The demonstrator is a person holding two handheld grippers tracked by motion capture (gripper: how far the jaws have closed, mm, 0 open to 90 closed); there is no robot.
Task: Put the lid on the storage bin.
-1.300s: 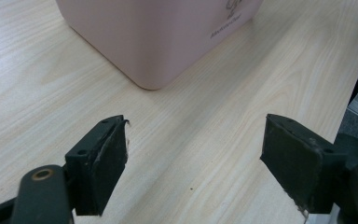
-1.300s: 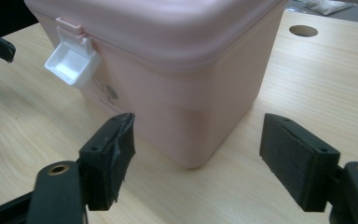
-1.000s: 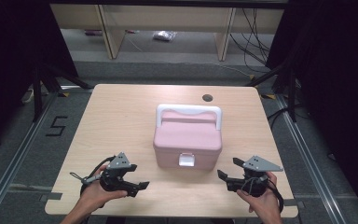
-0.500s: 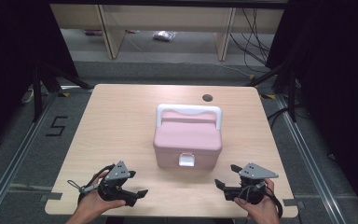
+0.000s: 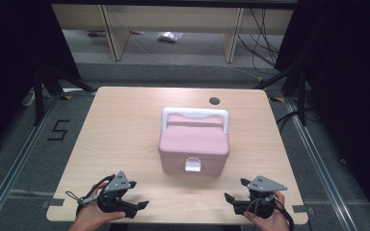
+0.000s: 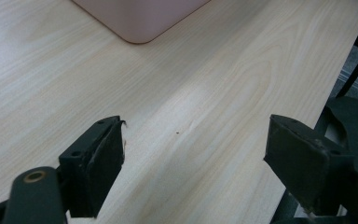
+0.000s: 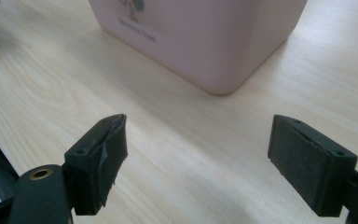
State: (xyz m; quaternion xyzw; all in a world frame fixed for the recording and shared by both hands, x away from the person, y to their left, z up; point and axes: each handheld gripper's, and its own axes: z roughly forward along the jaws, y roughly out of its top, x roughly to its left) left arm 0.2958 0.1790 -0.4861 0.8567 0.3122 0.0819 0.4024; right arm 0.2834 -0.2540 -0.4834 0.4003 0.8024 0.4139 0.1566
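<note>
A pink box [image 5: 194, 144] with a white handle [image 5: 195, 115] and a white front latch [image 5: 192, 165] stands shut in the middle of the wooden table [image 5: 125, 125]. My left gripper [image 5: 138, 195] is held low near the table's front edge, left of the box, open with nothing between its jaws. My right gripper [image 5: 235, 189] sits at the front right, also open and holding nothing. In the left gripper view the open gripper [image 6: 196, 154] hovers over bare wood, with a box corner [image 6: 140, 18] farther off. In the right gripper view the open gripper [image 7: 198, 158] faces the box [image 7: 205, 37].
A round cable hole [image 5: 214, 101] is at the table's back edge. Beyond the table stand wooden shelves [image 5: 168, 19] and cables. A taped "5" [image 5: 58, 130] marks the floor at the left. The table's edge [image 6: 307, 116] lies close beside the left gripper.
Both grippers have drawn back toward the table's near edge, away from the box. Both stay open. The box has not moved.
</note>
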